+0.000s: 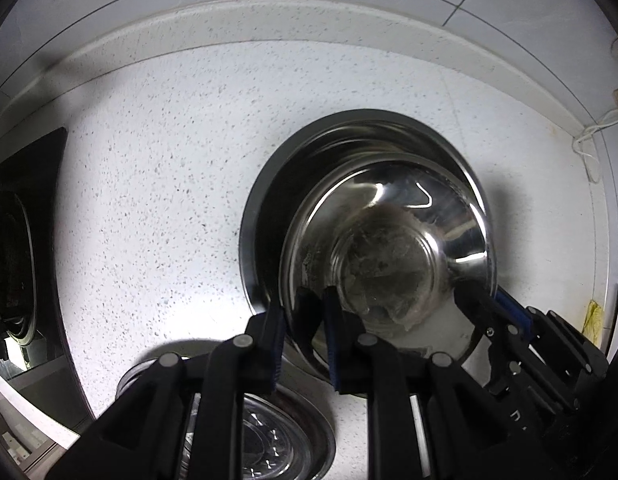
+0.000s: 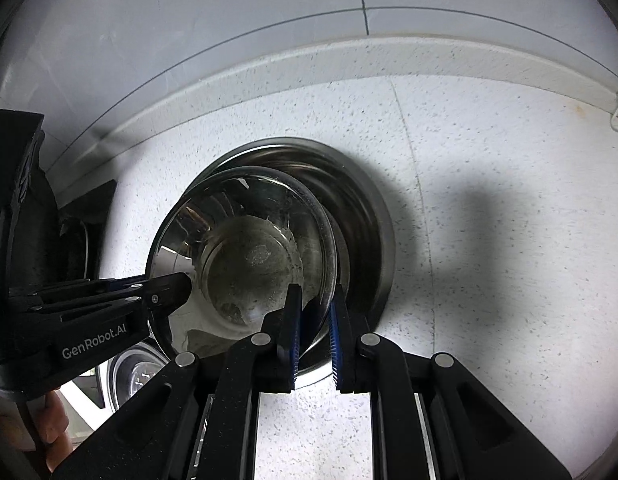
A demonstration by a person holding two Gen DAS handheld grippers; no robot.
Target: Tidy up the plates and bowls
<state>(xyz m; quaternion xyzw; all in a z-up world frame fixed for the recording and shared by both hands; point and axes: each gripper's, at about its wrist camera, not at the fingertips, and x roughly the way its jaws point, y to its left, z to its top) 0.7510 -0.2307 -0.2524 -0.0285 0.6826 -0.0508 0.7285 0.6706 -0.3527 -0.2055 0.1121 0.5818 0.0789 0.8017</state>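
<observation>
Step in hand: a steel bowl (image 1: 389, 248) is being carried by both grippers and lowered into a larger steel bowl (image 1: 349, 140) that sits on the speckled white surface (image 1: 157, 160). The carried bowl is tilted and sits off-centre over the big one, toward its near side; whether its base already touches the inside cannot be told. Dried residue is seen on the inner bottom of the carried bowl.

Left gripper (image 1: 305, 320): jaws nearly together, clamped on the near-left rim of the carried bowl, one pad inside the wall, one outside. Right gripper (image 2: 315, 320): jaws nearly together too, clamped on the bowl's rim at the opposite side, the thin wall pinched between the blue pads. Each gripper is also seen from the other's camera, at the rim edge.

Next move, as judged: the bowl should be levelled and centred over the big bowl, set down until it nests, then both pairs of jaws opened and lifted clear of the rim. Care is needed with the tilt: a one-sided release would likely let the bowl slide or clatter.

Another dish stack (image 1: 269, 440), with a patterned glass piece in it, lies on the surface close to the left gripper. A dark hob (image 1: 25, 240) is seen at the left edge.
</observation>
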